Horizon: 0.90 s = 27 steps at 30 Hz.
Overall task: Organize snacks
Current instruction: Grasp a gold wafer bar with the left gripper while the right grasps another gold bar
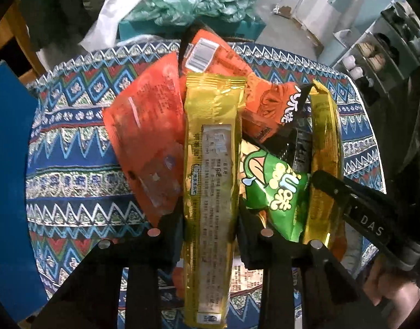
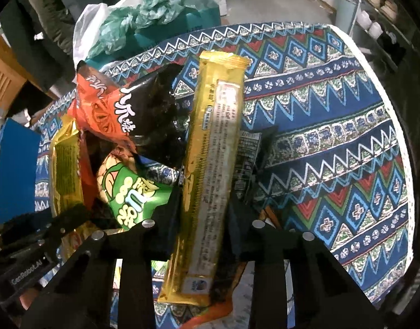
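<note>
A pile of snack packets lies on a round table with a patterned cloth (image 1: 73, 142). My left gripper (image 1: 210, 227) is shut on a long gold packet (image 1: 210, 164) that runs between its fingers. My right gripper (image 2: 200, 219) is shut on a second long gold packet (image 2: 212, 142); that packet also shows in the left wrist view (image 1: 325, 137), with a right finger (image 1: 347, 197) against it. Around them lie a red-orange packet (image 1: 147, 131), a green packet (image 1: 275, 192), which also shows in the right wrist view (image 2: 130, 192), and an orange-and-black packet (image 2: 133, 115).
A blue box (image 1: 10, 164) stands at the table's left edge. Teal boxes and crumpled green and white plastic bags (image 1: 188, 5) sit behind the table. White shelves with shoes (image 1: 380, 52) stand at the back right. The cloth (image 2: 333, 137) lies bare on the right side.
</note>
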Motion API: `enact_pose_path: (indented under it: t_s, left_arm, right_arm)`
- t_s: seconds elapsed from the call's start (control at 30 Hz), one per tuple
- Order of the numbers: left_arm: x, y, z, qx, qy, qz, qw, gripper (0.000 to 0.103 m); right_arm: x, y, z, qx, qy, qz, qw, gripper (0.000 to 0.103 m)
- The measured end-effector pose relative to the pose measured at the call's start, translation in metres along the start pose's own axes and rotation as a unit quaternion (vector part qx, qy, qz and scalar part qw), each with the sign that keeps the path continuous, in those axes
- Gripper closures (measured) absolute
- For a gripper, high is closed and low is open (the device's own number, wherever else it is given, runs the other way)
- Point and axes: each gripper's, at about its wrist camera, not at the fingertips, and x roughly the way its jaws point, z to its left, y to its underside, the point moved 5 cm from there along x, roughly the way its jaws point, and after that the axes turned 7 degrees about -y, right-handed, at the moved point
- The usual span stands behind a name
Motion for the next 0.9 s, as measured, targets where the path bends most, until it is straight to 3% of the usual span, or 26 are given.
enact_pose_path:
  t_s: [0.3, 0.9]
  left_arm:
    - [-0.031, -0.007, 0.014, -0.003, -0.019, -0.046, 0.9988, 0.071]
    - [-0.080, -0.017, 0.039, -0.025, -0.016, -0.093, 0.9952, 0.071]
  right_arm:
    - [-0.020, -0.005, 0.014, -0.019, 0.011, -0.032, 0.999, 0.075]
    - [-0.069, -0.013, 0.038, -0.036, 0.023, -0.104, 0.994, 0.075]
